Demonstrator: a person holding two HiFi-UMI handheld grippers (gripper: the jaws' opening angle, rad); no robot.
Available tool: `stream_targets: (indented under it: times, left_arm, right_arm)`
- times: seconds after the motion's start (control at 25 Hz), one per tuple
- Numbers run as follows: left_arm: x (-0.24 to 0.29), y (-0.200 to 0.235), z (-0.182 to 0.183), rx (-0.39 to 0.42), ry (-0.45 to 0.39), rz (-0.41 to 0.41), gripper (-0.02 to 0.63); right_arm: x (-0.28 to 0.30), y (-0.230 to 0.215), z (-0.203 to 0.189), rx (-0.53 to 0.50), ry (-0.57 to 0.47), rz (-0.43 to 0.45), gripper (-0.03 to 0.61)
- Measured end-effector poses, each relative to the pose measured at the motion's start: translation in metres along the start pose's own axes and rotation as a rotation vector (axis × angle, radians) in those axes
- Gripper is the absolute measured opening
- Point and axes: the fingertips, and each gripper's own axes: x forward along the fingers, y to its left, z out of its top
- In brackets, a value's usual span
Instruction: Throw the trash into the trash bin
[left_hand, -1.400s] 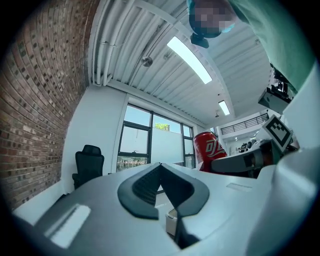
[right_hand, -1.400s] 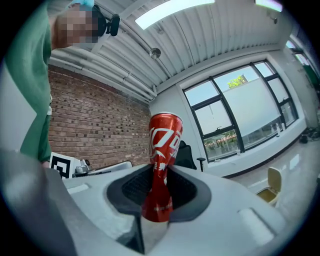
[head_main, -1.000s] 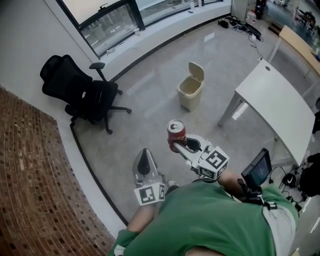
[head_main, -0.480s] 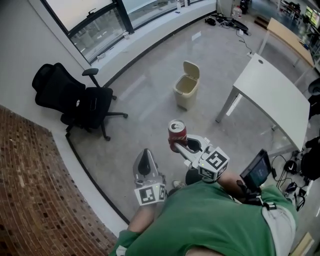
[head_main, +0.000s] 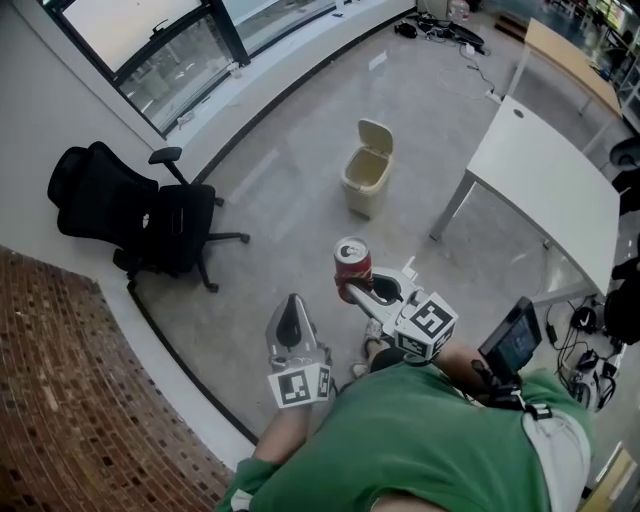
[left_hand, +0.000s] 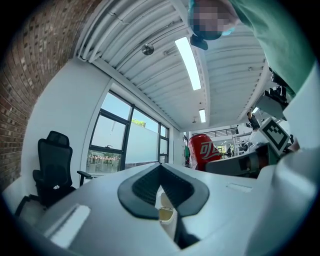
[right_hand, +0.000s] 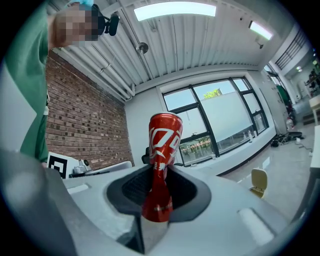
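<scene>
A red soda can (head_main: 352, 266), dented at its waist, stands upright between the jaws of my right gripper (head_main: 366, 291), which is shut on it; in the right gripper view the can (right_hand: 164, 137) rises out of the gripper (right_hand: 159, 176). My left gripper (head_main: 290, 322) hangs beside it to the left, jaws together and empty. The beige trash bin (head_main: 364, 181) stands on the floor well ahead with its lid tipped open. It also shows small in the right gripper view (right_hand: 258, 182) and through the left jaws' slit (left_hand: 167, 216).
A black office chair (head_main: 125, 209) stands at the left by the window wall. A white table (head_main: 548, 192) is at the right, its leg near the bin. Grey floor lies between me and the bin. Cables lie on the floor at the far top.
The floor, chair and bin have slid left and up in the head view as both grippers travel forward together. The can stays gripped; the left jaws stay shut.
</scene>
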Motion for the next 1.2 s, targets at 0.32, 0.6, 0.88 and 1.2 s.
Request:
stream_targets:
  times: [0.32,0.6,0.88,1.2]
  left_arm:
    - [0.097,-0.010,0.001,-0.004,-0.011,-0.154,0.005]
    - [0.170,-0.056,-0.005,-0.021,-0.045,-0.292,0.005]
    - [0.208,-0.076,-0.007,-0.044,-0.052,-0.393,0.005]
    - [0.242,-0.069,-0.004,-0.069,-0.052,-0.502,0.005]
  right_arm:
    - [0.028,-0.067,0.030,-0.017,-0.061,-0.106,0.091]
    - [0.011,-0.128,0.047,-0.040,-0.105,-0.222,0.091]
    - [0.010,-0.154,0.055,-0.042,-0.117,-0.311,0.091]
    - [0.033,-0.167,0.065,-0.039,-0.132,-0.406,0.091]
